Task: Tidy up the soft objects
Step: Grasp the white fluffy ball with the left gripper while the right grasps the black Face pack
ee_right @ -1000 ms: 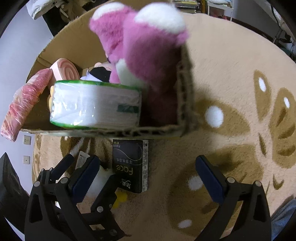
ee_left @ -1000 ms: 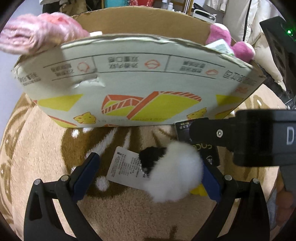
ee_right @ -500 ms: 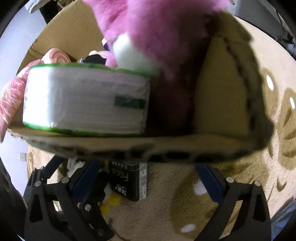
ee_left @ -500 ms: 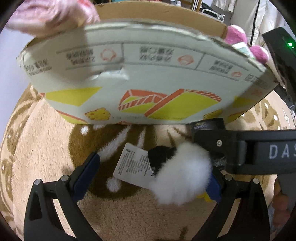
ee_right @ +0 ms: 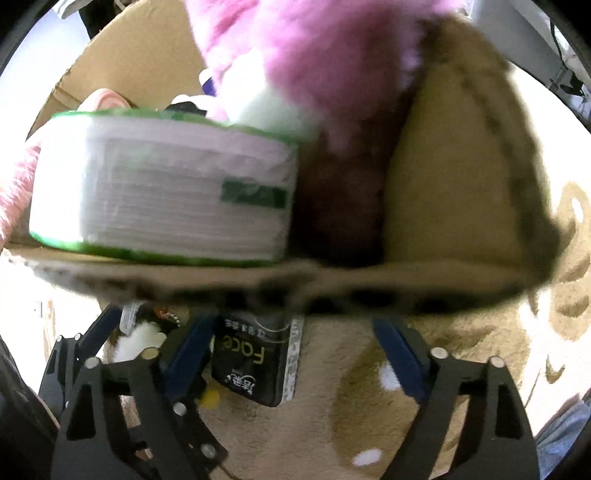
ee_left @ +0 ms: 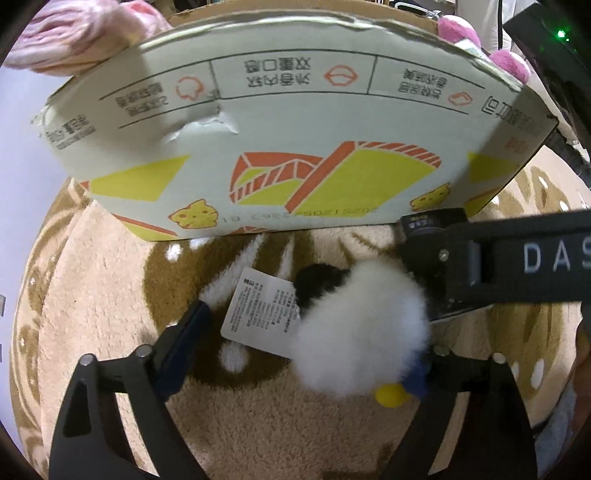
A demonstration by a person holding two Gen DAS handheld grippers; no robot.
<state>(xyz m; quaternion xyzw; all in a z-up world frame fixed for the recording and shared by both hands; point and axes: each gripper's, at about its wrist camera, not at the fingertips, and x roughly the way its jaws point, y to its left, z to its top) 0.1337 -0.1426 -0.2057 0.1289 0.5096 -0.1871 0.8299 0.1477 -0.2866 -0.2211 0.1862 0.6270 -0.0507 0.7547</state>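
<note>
A white fluffy plush (ee_left: 362,332) with a black part, a yellow bit and a paper tag (ee_left: 258,314) lies on the carpet. My left gripper (ee_left: 301,354) straddles it, jaws closing; the plush touches the right pad, while the left pad (ee_left: 184,339) stands clear. A black tissue pack (ee_right: 255,365) lies flat by the cardboard box (ee_left: 295,155). My right gripper (ee_right: 295,354) is over the pack, jaws closing, with the pack near its left pad and a gap to the right pad (ee_right: 399,354). In the left wrist view the right gripper's finger (ee_left: 480,273) reaches in above the pack.
The box holds a pink plush (ee_right: 314,55), a green-wrapped tissue pack (ee_right: 162,188) and a pink bundle (ee_left: 74,33) at its left corner. Its near wall rises just beyond both grippers. The beige patterned carpet (ee_left: 258,424) spreads all around. The left gripper (ee_right: 92,350) crowds the right's left side.
Both grippers' fingers have drawn closer together. The right gripper has sunk toward the black pack, so the box wall now fills its view. The plush has stayed put.
</note>
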